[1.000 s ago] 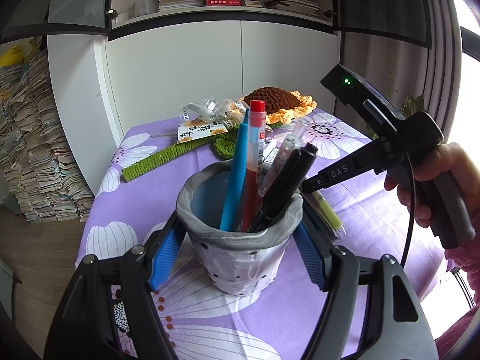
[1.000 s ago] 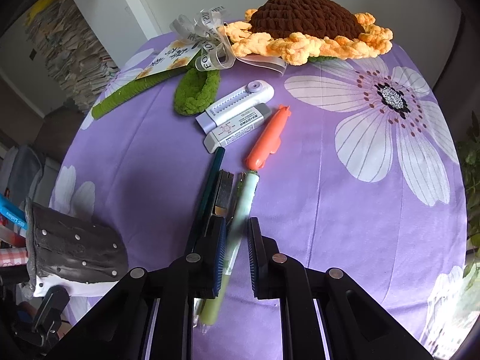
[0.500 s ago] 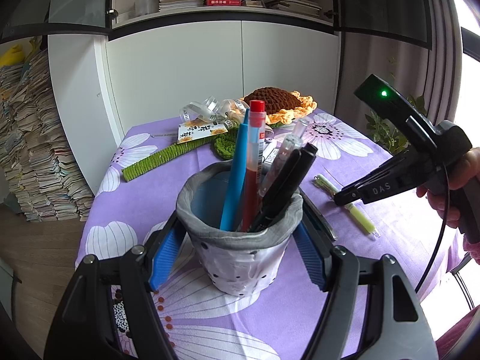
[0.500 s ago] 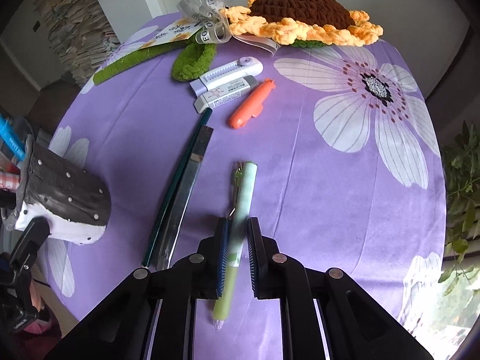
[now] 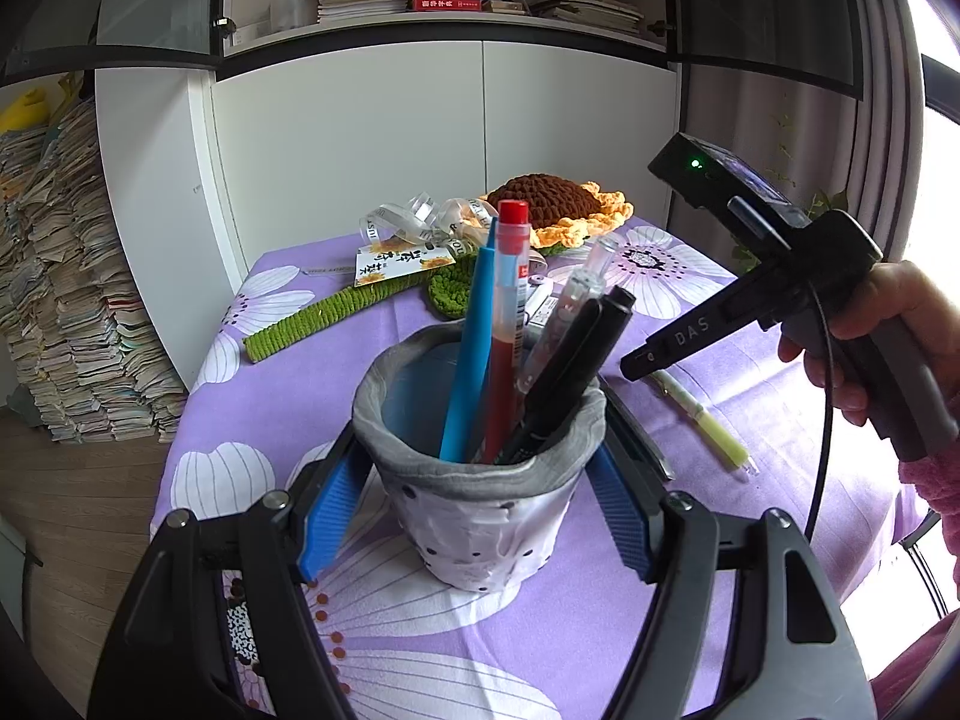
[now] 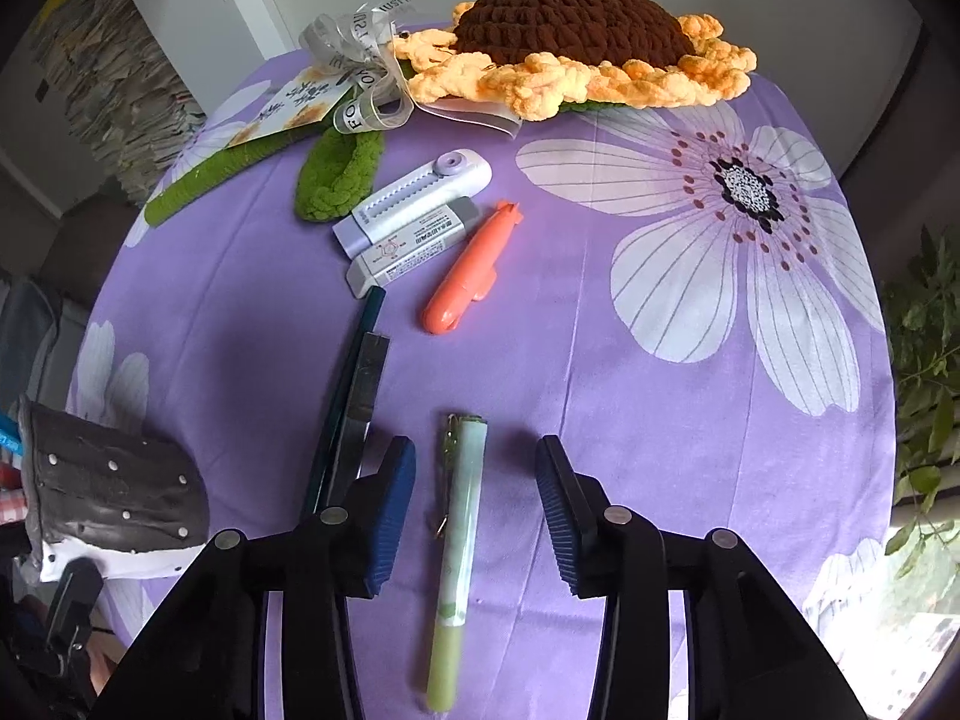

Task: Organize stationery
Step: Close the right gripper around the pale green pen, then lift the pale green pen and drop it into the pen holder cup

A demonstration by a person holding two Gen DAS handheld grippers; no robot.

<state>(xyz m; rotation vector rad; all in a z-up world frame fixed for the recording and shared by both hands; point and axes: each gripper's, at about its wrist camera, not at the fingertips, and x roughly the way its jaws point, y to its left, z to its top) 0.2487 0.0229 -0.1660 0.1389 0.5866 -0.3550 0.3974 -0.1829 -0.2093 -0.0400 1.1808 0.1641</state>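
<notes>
A grey and white dotted fabric pen holder stands on the purple flowered cloth, with my left gripper shut on its sides. It holds a blue pen, a red pen, a clear pen and black markers. My right gripper points down at the cloth, its jaws opening. A pale green pen lies flat between the blue pads, touched by neither. In the left wrist view the same pen lies just under the right gripper's tip.
Left of the green pen lie a dark pencil and a metal ruler. Farther back are a white eraser, a lavender slide eraser and an orange pen-like piece. A crochet sunflower with green stem fills the far edge.
My right gripper drew the green pen to the right, away from the pencil and ruler, then spread its jaws and let it go. The left gripper and pen holder have not moved.
</notes>
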